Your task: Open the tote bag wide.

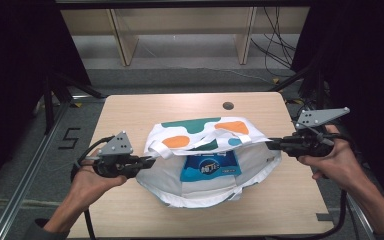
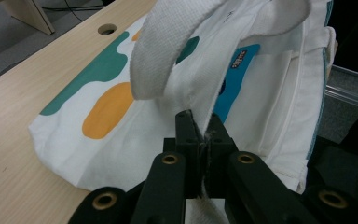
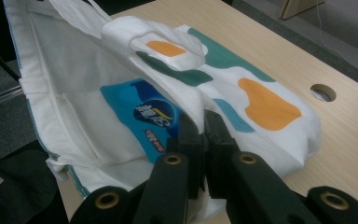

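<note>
The white cloth bag (image 1: 215, 165) with its green and orange blobs sat in the middle of the table (image 1: 130, 107), its mouth pulled wide toward you so the blue packet (image 1: 210, 166) inside showed. One handle (image 2: 168, 51) arched up over the opening. You had your left gripper (image 1: 150, 161) clamped on the bag's rim at its left side; in the left gripper view the jaws stood pressed together with the white cloth pinched between them. Your right gripper (image 1: 270, 143) was clamped on the rim at the opposite side, cloth caught between its jaws too. The cloth ran stretched between the two grippers, the bottom of the bag resting on the wood. A round hole (image 1: 228, 105) lay in the tabletop beyond the bag.
</note>
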A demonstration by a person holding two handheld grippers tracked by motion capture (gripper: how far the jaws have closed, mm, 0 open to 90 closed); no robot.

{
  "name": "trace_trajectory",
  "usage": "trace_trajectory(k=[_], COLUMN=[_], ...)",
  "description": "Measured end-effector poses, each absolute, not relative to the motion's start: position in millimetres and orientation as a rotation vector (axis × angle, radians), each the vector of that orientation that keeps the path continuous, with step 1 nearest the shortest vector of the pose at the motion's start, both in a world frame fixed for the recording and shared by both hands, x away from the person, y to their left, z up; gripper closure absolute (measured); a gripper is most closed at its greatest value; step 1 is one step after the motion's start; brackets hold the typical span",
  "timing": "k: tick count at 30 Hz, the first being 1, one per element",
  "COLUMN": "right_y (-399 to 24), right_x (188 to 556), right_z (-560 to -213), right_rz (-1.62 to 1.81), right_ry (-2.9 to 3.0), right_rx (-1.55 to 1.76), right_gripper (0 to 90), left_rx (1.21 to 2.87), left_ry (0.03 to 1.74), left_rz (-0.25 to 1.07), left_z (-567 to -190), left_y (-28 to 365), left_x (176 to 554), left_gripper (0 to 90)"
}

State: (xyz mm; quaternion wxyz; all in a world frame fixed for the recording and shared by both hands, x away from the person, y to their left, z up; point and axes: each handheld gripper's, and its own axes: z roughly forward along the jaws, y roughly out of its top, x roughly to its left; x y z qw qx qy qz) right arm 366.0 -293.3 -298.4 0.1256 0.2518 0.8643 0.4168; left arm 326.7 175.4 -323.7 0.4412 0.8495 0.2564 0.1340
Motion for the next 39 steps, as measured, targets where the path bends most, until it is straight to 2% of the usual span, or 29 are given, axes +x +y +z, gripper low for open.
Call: trace_trajectory(k=[13, 17, 27, 32, 39], right_y=[-280.5, -276.8, -277.2, -282.0, -285.5], right_x=[365.0, 368.0, 377.0, 376.8, 393.7], right_z=[-237.2, -220.8, -180.6, -169.8, -171.3], right_rz=[1.094, 1.051, 1.0, 1.003, 0.993], right_ry=[2.58, 2.557, 2.533, 2.525, 2.499], right_rx=[0.707, 0.707, 0.703, 0.702, 0.717], right_gripper=[88.4, 88.6, 88.9, 89.1, 89.1], left_rx=[2.179, 2.229, 2.331, 2.339, 2.31], left_ry=[0.642, 0.638, 0.62, 0.624, 0.661], left_rz=[0.241, 0.231, 0.326, 0.342, 0.331], left_z=[-273.1, -246.8, -188.5, -174.1, -177.7], left_y=[179.8, 177.7, 164.4, 160.3, 159.5], left_x=[339.0, 349.3, 352.1, 351.2, 380.1], left_gripper=[87.2, 87.2, 87.5, 87.5, 87.5])
